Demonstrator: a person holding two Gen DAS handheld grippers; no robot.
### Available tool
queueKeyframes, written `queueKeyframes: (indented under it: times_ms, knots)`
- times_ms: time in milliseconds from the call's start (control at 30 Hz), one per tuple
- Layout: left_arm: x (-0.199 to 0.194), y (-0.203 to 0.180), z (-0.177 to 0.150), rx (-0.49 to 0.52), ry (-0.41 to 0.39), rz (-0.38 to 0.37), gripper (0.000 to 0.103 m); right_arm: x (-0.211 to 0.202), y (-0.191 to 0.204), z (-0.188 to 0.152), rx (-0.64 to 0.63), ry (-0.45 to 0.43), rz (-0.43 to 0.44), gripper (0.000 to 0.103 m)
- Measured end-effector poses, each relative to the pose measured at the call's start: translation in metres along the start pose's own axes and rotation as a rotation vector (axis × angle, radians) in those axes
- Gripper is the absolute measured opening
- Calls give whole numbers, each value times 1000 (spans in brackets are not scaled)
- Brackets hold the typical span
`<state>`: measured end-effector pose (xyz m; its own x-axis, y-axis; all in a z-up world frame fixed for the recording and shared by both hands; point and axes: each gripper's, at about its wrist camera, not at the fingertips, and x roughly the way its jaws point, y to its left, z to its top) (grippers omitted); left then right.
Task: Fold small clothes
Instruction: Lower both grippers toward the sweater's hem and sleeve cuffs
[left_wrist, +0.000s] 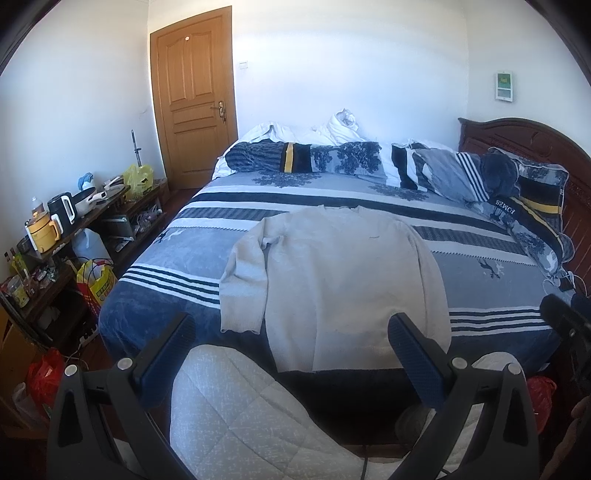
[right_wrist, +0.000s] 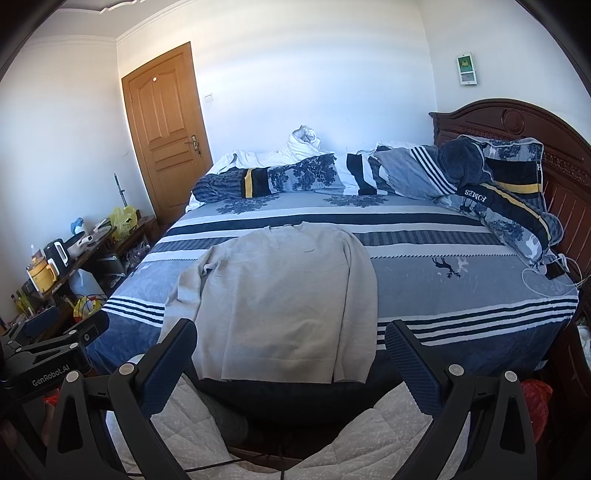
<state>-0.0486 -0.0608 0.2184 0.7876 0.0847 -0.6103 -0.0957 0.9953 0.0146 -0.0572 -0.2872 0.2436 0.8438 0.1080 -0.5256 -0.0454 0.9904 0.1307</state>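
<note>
A light grey long-sleeved sweater (left_wrist: 332, 273) (right_wrist: 280, 295) lies flat on the blue striped bed (left_wrist: 177, 306) (right_wrist: 461, 280), neck toward the far side, hem at the near edge. Its sleeves lie along its sides. My left gripper (left_wrist: 291, 325) hovers open before the hem, nothing between its fingers. My right gripper (right_wrist: 291, 328) is also open and empty, held short of the hem. The left gripper's body (right_wrist: 48, 354) shows at the left edge of the right wrist view. The right gripper's body (left_wrist: 569, 325) shows at the right edge of the left wrist view.
Pillows and a bundled duvet (left_wrist: 325, 157) (right_wrist: 480, 173) are piled at the far side and by the wooden headboard (right_wrist: 535, 125). A cluttered low shelf (left_wrist: 66, 229) stands left of the bed. The person's white quilted trousers (left_wrist: 236, 413) fill the foreground. A phone with cable (right_wrist: 554, 271) lies at the right.
</note>
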Motion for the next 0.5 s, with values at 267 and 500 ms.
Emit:
queueKeyframes:
  times_ms: [267, 500]
  knots:
    - [51, 34, -12, -14, 85, 35, 103, 28, 7, -1, -41, -14, -10, 103]
    - [112, 62, -8, -62, 180, 72, 103, 72, 25, 19, -127, -78, 10, 103]
